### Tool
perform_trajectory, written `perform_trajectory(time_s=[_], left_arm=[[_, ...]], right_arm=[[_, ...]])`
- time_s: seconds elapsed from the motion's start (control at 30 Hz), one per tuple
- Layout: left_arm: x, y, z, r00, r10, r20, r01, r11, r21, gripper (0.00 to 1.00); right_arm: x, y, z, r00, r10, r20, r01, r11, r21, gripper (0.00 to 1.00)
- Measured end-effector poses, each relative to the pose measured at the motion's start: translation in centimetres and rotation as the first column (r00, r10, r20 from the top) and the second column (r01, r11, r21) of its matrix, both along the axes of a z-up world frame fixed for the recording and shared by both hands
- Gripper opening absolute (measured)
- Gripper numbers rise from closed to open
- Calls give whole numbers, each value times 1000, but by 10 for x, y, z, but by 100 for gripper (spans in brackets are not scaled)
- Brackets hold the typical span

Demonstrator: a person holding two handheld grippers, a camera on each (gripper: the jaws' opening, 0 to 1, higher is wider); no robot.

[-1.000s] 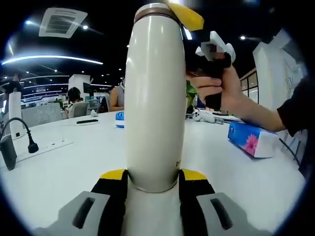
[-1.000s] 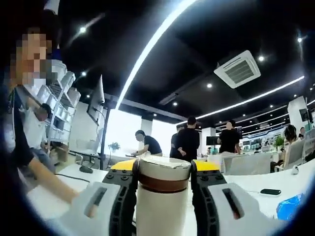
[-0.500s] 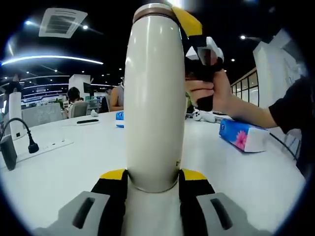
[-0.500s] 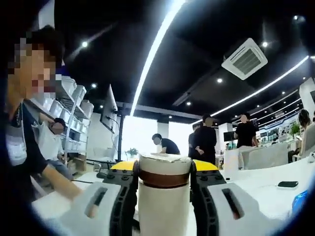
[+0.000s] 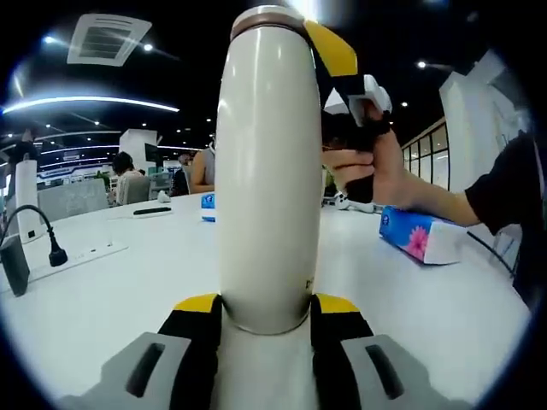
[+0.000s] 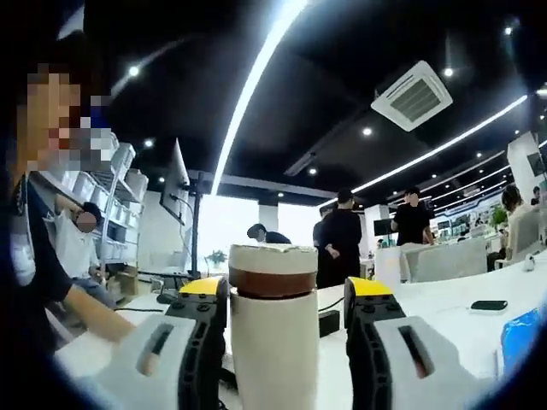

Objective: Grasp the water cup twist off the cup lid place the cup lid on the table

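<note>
Our left gripper (image 5: 267, 309) clamps the water cup (image 5: 268, 171) low down; up top, our right gripper (image 6: 288, 295) stands wide around the cup lid (image 6: 273, 270).

Cup lid (image 6: 261, 280) between hand-held gripper (image 6: 289, 301) jaws

No legible text anywhere (small mark on water cup (image 5: 308, 284) unreadable).
</note>
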State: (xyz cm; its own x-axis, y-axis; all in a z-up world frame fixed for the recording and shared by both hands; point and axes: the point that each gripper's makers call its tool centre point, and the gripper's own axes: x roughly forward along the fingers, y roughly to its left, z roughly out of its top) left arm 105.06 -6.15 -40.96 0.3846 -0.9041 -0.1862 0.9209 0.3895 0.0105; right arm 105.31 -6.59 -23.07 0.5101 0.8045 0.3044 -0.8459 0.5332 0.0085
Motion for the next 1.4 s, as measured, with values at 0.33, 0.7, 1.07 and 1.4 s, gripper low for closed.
perform_trajectory(time_s=[0.33,0.7,1.07,1.4], left_arm=[[-1,0,0,1000,2,0,-2,1000,-2,43],[0,-1,0,1000,7,-2,-7,1000,-4,43],[0,0,1,1000,13,3,-13,1000,-4,43],[0,0,1,1000,16,5,-16,1000,-3,43]], right_arm=[[-9,-2,-4,990,-139,-2,138,990,-33,57],[-25,12,-6,962,-273,2,273,961,-46,61],[-17,-1,-2,873,-488,25,488,870,-67,63],[-8,-7,4,828,-561,-3,561,827,-49,63]])
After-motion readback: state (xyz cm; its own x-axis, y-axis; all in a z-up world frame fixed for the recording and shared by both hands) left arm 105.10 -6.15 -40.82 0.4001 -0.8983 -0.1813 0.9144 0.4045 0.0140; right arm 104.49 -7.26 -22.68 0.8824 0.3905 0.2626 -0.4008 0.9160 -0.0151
